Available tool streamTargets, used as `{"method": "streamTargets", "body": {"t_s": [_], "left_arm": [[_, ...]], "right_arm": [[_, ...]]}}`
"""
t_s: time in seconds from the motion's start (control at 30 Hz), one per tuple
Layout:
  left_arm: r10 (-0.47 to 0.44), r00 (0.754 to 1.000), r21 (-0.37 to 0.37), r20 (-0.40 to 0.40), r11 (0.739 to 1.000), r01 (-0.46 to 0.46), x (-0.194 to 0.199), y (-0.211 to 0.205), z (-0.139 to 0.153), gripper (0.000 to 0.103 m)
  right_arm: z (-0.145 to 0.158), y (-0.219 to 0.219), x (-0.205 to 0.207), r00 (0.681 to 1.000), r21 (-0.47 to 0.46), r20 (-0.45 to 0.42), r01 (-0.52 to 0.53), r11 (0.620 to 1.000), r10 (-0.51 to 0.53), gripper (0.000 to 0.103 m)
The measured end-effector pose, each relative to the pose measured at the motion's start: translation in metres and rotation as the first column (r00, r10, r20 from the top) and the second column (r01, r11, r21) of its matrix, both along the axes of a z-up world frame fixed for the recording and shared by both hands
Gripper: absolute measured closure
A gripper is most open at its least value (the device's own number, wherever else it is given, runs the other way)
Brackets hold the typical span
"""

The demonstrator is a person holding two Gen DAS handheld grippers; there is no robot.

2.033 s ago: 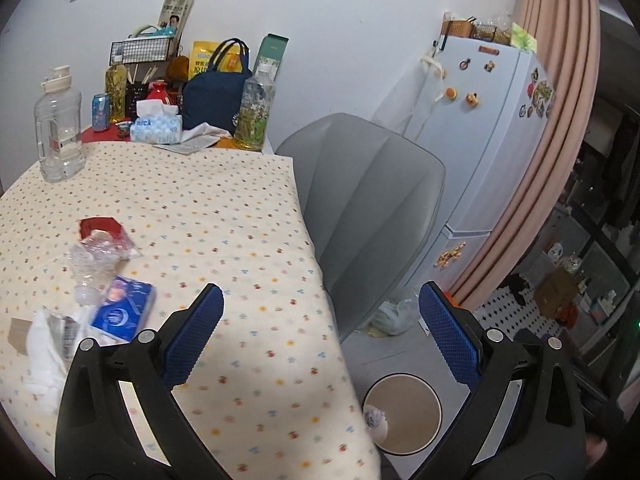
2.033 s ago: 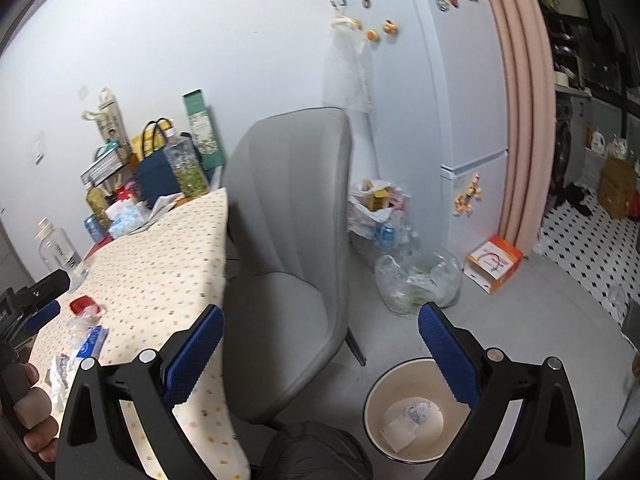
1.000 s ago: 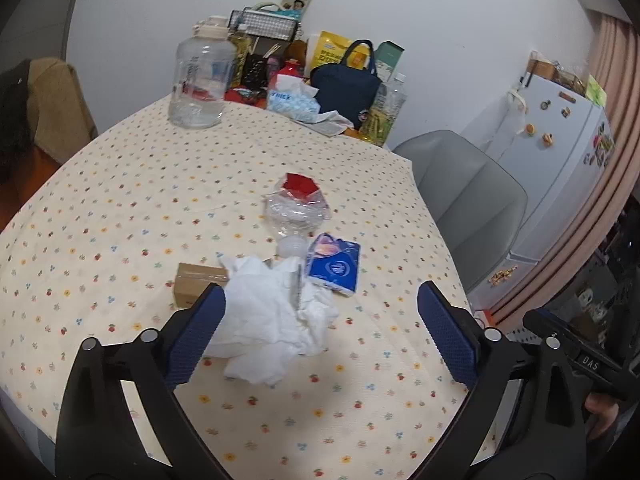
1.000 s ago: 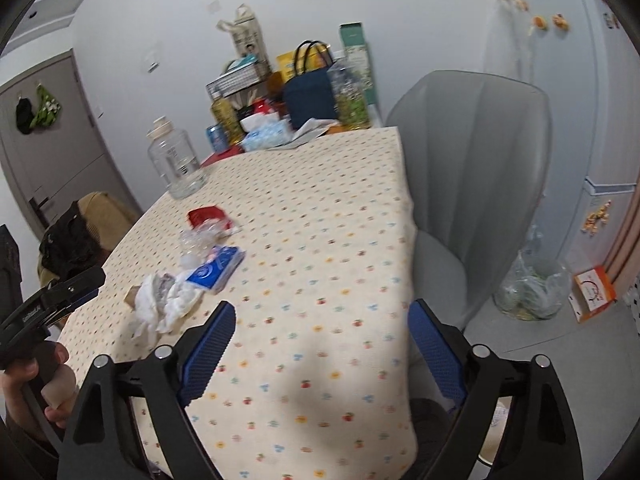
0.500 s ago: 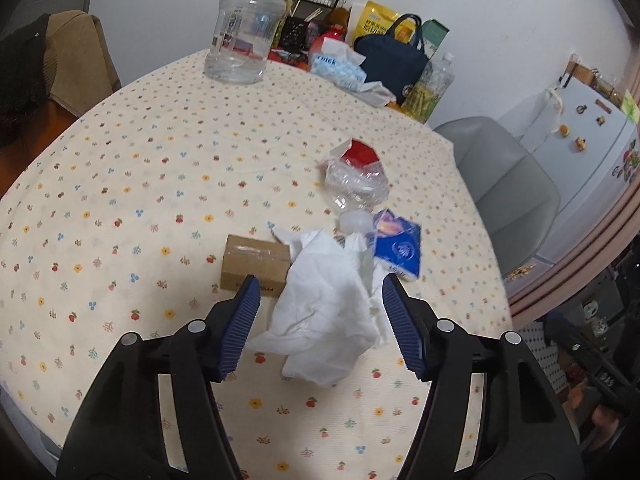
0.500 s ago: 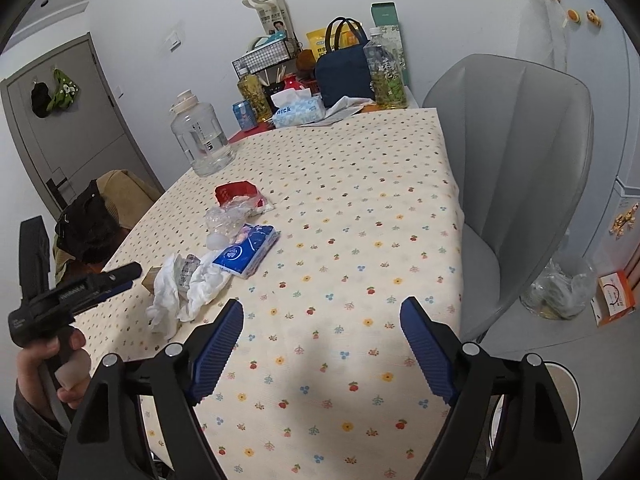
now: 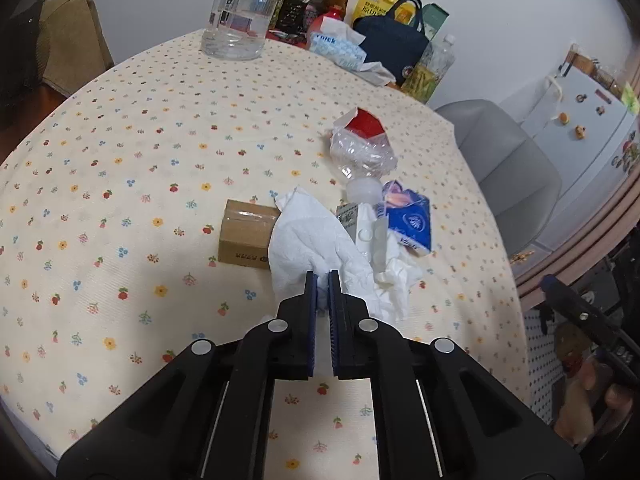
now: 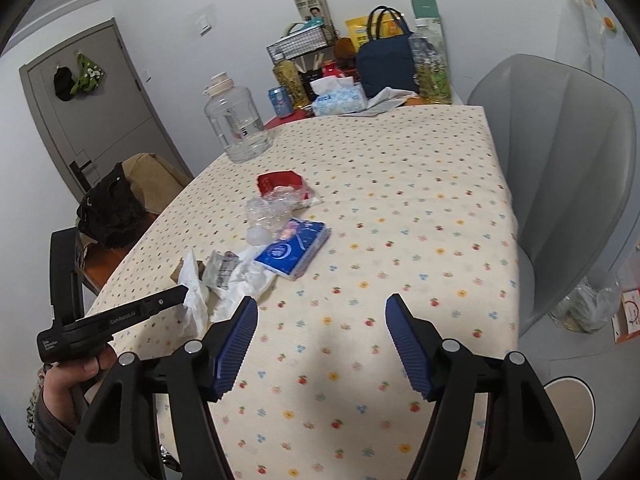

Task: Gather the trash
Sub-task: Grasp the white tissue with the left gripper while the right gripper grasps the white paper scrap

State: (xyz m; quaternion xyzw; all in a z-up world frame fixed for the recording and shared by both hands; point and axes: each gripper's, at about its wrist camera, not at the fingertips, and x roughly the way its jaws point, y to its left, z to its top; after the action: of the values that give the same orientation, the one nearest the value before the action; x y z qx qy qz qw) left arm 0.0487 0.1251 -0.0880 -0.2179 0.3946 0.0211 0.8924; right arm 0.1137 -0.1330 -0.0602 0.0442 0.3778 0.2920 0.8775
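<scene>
A crumpled white tissue (image 7: pixel 308 244) lies on the flowered tablecloth (image 7: pixel 140 168) in a pile of trash. My left gripper (image 7: pixel 322 277) is shut on the tissue's near edge. In the right wrist view the left gripper (image 8: pixel 182 293) pinches the same tissue (image 8: pixel 196 304). Around it lie a small cardboard box (image 7: pixel 244 236), a blister pack (image 7: pixel 370 240), a blue tissue pack (image 7: pixel 410 222), a crushed clear bottle (image 7: pixel 362 154) and a red wrapper (image 7: pixel 365 121). My right gripper (image 8: pixel 322 300) hovers over bare cloth to the right of the pile; its jaws are closing with nothing between them.
A water jug (image 7: pixel 240 12), a tissue box (image 7: pixel 336 46), a navy bag (image 7: pixel 394 46) and bottles stand at the table's far end. A grey chair (image 8: pixel 560 168) is at the right side. A waste bin (image 8: pixel 572 404) is on the floor beyond the table's right edge.
My left gripper came down onto the trash pile and its jaws shut on the white tissue. My right gripper swung from the chair and bin towards the table, and its jaws narrowed.
</scene>
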Motion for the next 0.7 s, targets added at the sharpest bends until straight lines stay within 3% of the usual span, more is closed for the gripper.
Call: {"method": "streamTargets", "body": {"t_s": [0.17, 0.4, 0.7], "left_arm": [[0.040, 0.999, 0.006, 0.033, 0.999, -0.041, -0.012, 0.014, 0.013, 0.097], [0.101, 0.993, 0.022, 0.053, 0.995, -0.102, -0.024, 0.034, 0.020, 0.097], [0.136, 0.989, 0.010, 0.059, 0.991, -0.137, -0.030, 0.050, 0.016, 0.097]], "right_arm": [[0.001, 0.034, 0.004, 0.997, -0.003, -0.003, -0.075, 0.997, 0.075, 0.043], [-0.004, 0.086, 0.011, 0.984, -0.030, -0.027, -0.177, 0.984, 0.176, 0.065], [-0.017, 0.135, 0.032, 0.978, -0.090, -0.065, -0.204, 0.975, 0.198, 0.074]]}}
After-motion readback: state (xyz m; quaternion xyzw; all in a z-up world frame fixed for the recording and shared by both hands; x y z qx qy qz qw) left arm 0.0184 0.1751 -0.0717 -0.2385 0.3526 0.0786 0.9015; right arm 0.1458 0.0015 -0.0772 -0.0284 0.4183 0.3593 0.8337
